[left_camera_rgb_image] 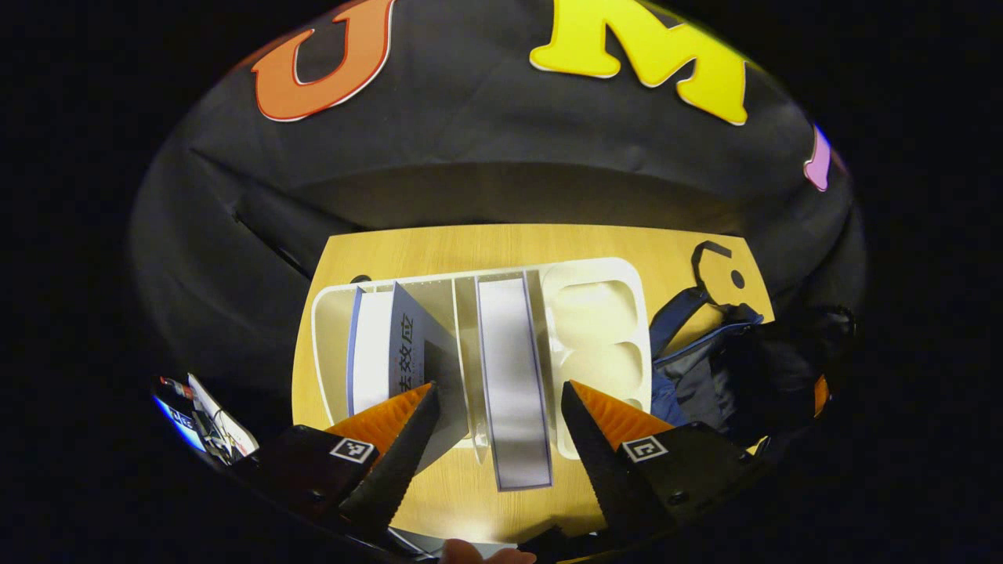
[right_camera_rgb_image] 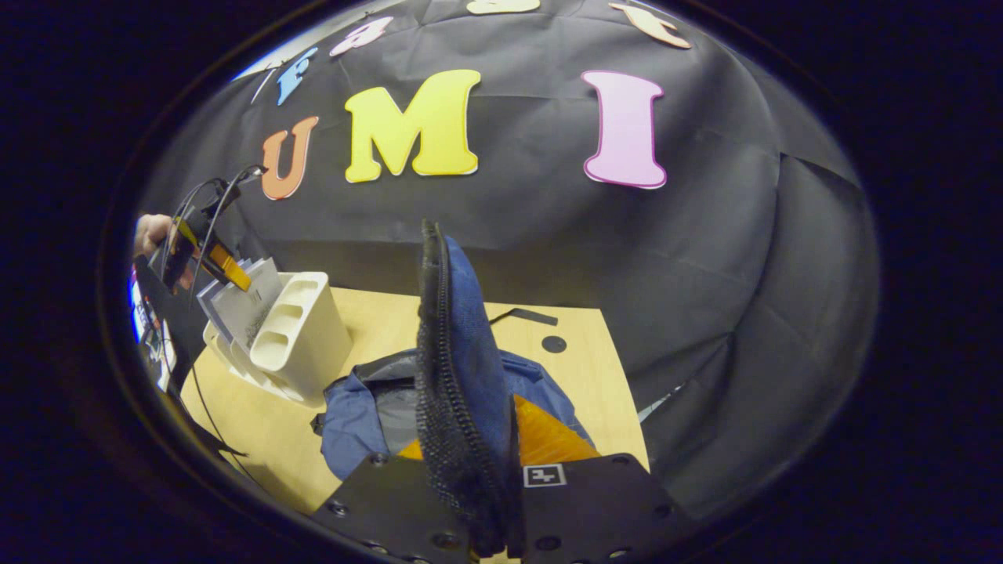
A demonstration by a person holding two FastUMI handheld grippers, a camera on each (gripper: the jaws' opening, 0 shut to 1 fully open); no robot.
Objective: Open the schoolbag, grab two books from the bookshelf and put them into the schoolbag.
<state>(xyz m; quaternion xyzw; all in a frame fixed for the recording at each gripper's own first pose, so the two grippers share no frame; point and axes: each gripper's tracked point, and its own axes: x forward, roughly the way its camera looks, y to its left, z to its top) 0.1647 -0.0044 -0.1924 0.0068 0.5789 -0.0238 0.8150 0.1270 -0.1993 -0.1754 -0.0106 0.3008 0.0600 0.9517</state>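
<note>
**A:** What's nearest your left gripper?

**B:** My left gripper [left_camera_rgb_image: 497, 427] hangs spread wide above the near edge of the wooden table [left_camera_rgb_image: 439, 493]. Between its fingers I see a pale book with a blue edge [left_camera_rgb_image: 513, 376], standing in a slot of the white bookshelf [left_camera_rgb_image: 595, 270]; neither finger touches it. Just left of that, a grey book with dark lettering [left_camera_rgb_image: 419, 345] leans at a tilt, and a white book with a blue spine [left_camera_rgb_image: 368, 356] stands beside it, farther left.

**A:** And the right one?

**B:** My right gripper [right_camera_rgb_image: 478, 462] is clenched on a raised flap of the blue schoolbag [right_camera_rgb_image: 458, 345]. The flap stands upright between the fingers, its dark mesh edge facing me, and both fingers press on it.

**A:** Where's the bag itself?

**B:** In the right gripper view the bag lies on the table just below the flap, its grey lining showing. In the left gripper view it sits right of the bookshelf, almost touching it.

**A:** Anything farther off?

**B:** In the right gripper view, the bookshelf stands at far left with books in it, and my left gripper hovers above it, held by a hand [right_camera_rgb_image: 149, 233]. A round black mark [right_camera_rgb_image: 553, 343] sits on the table beyond the bag.
</note>
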